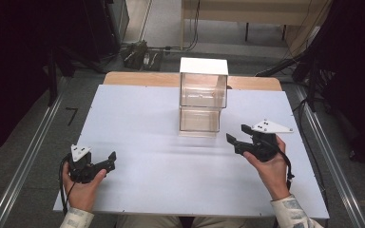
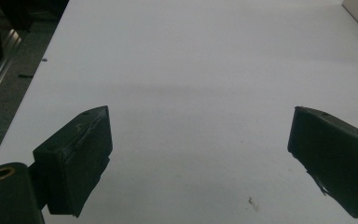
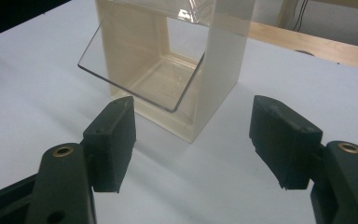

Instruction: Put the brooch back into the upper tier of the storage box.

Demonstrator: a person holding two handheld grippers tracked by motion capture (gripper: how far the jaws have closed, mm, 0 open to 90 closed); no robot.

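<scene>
Hovering just right of the box [image 1: 203, 97], the right gripper [image 1: 237, 134] stands released, jaws wide and holding nothing. That clear two-tier box sits at the middle of the table [image 1: 138, 118], toward its far edge, ahead and left of this claw and apart from it. Its lower flap [image 3: 140, 77] hangs ajar, tilted outward. Rigid, light, slick plastic by the look of it, so the flap's free edge seems the best hold. Meanwhile the left gripper [image 1: 110, 159] waits well apart, near-left, also open and empty.
</scene>
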